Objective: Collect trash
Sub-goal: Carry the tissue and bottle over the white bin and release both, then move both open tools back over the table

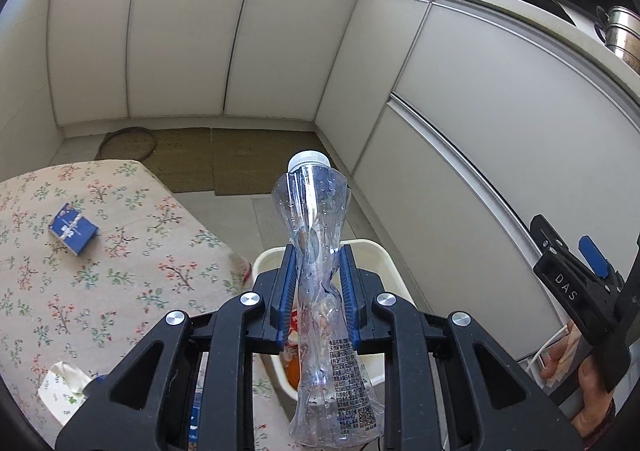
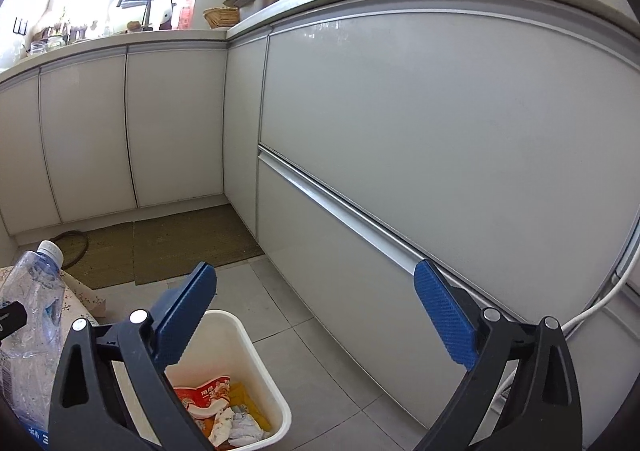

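My left gripper (image 1: 318,263) is shut on a crushed clear plastic bottle (image 1: 320,219) with a white cap. It holds the bottle upright above the white trash bin (image 1: 384,255) on the floor. The bottle also shows at the left edge of the right wrist view (image 2: 32,315). My right gripper (image 2: 316,307) is open and empty, above and to the right of the bin (image 2: 256,363). The bin holds a red wrapper (image 2: 204,395) and crumpled paper (image 2: 236,423).
A table with a floral cloth (image 1: 120,251) stands at the left, with a blue box (image 1: 73,229) and a crumpled tissue (image 1: 64,387) on it. White cabinets (image 2: 440,171) run along the back and right. Brown mats (image 2: 180,247) lie on the tiled floor.
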Demonstrator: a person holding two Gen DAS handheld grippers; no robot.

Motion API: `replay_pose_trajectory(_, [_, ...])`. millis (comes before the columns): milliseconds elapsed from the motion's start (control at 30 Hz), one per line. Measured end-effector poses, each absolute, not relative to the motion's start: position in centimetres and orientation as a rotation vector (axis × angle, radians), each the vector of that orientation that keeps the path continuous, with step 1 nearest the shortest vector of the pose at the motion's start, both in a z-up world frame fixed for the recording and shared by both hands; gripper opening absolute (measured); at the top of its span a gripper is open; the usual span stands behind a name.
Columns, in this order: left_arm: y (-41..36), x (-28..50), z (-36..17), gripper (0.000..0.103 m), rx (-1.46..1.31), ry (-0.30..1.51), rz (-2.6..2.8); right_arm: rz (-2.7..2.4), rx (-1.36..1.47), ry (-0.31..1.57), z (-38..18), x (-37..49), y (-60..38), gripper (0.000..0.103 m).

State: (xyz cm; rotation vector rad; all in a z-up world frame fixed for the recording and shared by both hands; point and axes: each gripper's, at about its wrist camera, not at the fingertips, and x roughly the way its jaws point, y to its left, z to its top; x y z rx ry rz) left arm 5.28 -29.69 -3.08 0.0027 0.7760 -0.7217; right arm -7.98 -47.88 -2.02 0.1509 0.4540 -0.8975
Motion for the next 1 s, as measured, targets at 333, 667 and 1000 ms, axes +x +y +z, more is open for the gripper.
replay_pose_trajectory(333, [-37.1, 4.5, -4.0, 0.040, 0.017, 0.822, -0.798, -0.959, 0.200, 0.499, -3.4, -10.4, -50.7, 0.096])
replay_pose_trajectory(667, [-33.8, 4.3, -4.5, 0.071, 0.119, 0.766, -0.580, -0.883, 0.204, 0.482, -3.1, -9.0, -47.9, 0.096])
replay_pose_trajectory(1000, [-24.6, 5.4, -3.8, 0.083, 0.121, 0.735, -0.380, -0.722, 0.097, 0.503, -3.0, -4.2, -40.1, 0.096])
